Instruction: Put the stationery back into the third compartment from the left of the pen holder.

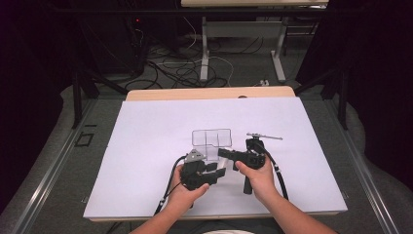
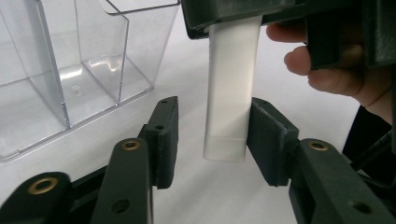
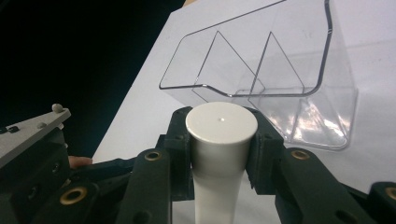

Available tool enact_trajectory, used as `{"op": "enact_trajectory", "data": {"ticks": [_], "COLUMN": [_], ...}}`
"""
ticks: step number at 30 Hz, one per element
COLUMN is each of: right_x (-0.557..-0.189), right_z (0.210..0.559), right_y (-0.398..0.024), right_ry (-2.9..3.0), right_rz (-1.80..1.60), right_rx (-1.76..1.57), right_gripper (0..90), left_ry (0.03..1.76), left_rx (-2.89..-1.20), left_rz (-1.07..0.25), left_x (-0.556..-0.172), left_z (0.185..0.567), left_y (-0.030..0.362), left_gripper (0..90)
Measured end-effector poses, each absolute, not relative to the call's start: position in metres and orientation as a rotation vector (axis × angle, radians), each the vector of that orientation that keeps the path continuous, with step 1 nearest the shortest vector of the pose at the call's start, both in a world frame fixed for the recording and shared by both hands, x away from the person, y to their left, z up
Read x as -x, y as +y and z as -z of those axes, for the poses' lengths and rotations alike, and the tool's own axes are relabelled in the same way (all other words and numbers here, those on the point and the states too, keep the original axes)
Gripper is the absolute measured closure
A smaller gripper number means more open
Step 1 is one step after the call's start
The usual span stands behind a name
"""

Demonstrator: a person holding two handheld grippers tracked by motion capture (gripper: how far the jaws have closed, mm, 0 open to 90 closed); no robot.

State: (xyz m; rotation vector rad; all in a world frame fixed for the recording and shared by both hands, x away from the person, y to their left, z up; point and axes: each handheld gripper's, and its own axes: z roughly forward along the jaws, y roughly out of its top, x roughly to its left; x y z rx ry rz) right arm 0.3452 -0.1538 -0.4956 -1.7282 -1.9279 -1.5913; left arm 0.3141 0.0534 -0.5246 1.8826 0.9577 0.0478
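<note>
A white squeeze tube (image 3: 220, 140) with a round cap sits between the jaws of my right gripper (image 3: 222, 133), which is shut on it just below the cap. Its flat crimped end (image 2: 229, 116) hangs between the jaws of my open left gripper (image 2: 212, 140). One pad (image 2: 266, 135) rests against the tube and the other stands apart. A clear plastic organizer (image 1: 212, 141) with several compartments stands upright on the sheet just beyond both grippers. In the high view my left gripper (image 1: 221, 171) and right gripper (image 1: 225, 153) meet in front of it.
A white sheet (image 1: 146, 146) covers the table, with its wooden edge (image 1: 209, 93) at the back. A thin metal rod (image 1: 264, 136) lies to the right of the organizer (image 2: 70, 70). Dark floor with cables (image 1: 180, 68) lies beyond the table.
</note>
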Motion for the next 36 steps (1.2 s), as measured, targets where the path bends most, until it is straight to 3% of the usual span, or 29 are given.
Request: {"op": "enact_trajectory", "data": {"ticks": [10,26,36], "right_x": [-0.348,-0.353,-0.354], "right_z": [0.492,0.485,0.478], "right_y": [-0.162,-0.178,-0.181], "right_ry": [-1.931,-1.888,-1.974], "right_rz": [1.627,1.695,1.764], "right_rx": [1.757,1.811,1.812], "right_gripper": [66.4,66.4,66.4], "left_ry": [0.951,0.883,0.903], "left_rx": [-1.881,-1.994,-2.015], "left_rz": [-0.085,-0.185,-0.227], "left_x": [-0.319,-0.324,-0.324], "left_z": [0.53,0.537,0.537], "left_y": [0.058,0.064,0.066], "left_gripper": [42.3,33.6,32.6]}}
